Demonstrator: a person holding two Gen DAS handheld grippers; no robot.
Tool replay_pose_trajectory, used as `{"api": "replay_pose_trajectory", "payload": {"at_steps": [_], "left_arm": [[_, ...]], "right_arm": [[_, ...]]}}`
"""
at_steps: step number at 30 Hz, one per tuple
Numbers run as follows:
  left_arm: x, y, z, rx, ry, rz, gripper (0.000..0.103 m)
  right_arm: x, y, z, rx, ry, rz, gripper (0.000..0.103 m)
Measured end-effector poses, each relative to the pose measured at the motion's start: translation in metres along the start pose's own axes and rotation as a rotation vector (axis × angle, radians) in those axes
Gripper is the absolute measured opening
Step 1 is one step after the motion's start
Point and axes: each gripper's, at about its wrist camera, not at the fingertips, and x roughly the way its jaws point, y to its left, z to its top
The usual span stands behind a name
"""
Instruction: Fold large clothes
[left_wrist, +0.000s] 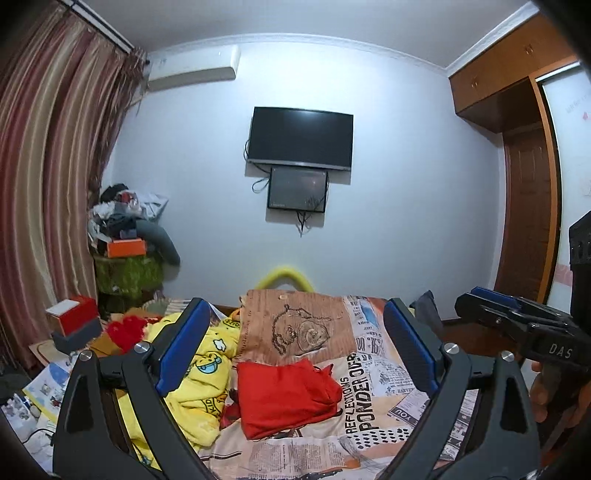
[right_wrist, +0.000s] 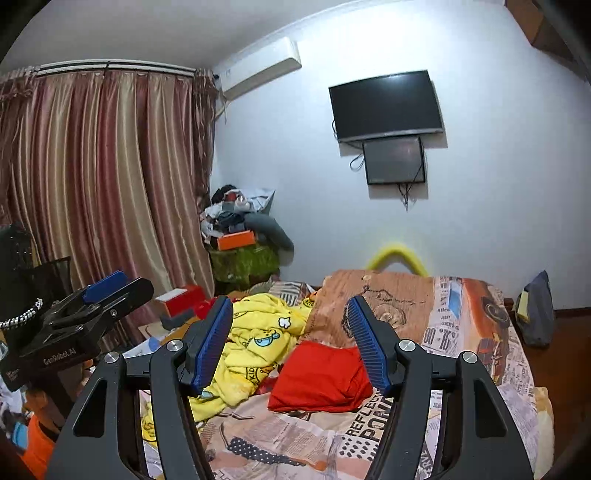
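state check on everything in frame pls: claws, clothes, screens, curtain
Left claw: open, empty, above the bed.
Right claw: open, empty.
Red garment: folded, lying on the bedsheet.
Yellow garment: unfolded, crumpled beside the red one.
TV: off, wall-mounted.
Small screen: dark, under the TV.
Curtain: drawn shut.

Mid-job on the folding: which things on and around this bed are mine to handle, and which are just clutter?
Job: red garment, already folded on the bed; crumpled yellow garment; left gripper and right gripper, both open and empty.

Clutter: orange box, red box, grey bag, TV.
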Motion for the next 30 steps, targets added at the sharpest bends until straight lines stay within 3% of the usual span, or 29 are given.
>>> {"api": "replay_pose_trajectory", "payload": {"at_steps": [2,4,7,13,30], "left_arm": [[-0.005,-0.004,-0.004,0.013,0.004,0.005,0.096],[-0.007,-0.006,-0.009,0.028,0.008,0.017,0.097],[-0.010,-0.011,-0.015,0.047,0.018,0.036,0.102],[-0.006,-0.013,-0.021,0.053,0.047,0.038,0.102],[-0.004,-0.013,-0.030,0.048,0.078,0.040,0.102]], "right_arm": [[-0.004,0.003,-0.004,-0.013,-0.008,-0.030,0.064],[-0.002,0.004,-0.007,-0.026,-0.014,-0.064,0.075],[-0.006,0.007,-0.008,-0.029,-0.030,-0.105,0.085],[-0.007,0.008,-0.008,-0.048,-0.023,-0.167,0.094],[-0.014,0.013,-0.010,-0.080,-0.019,-0.185,0.096]]}}
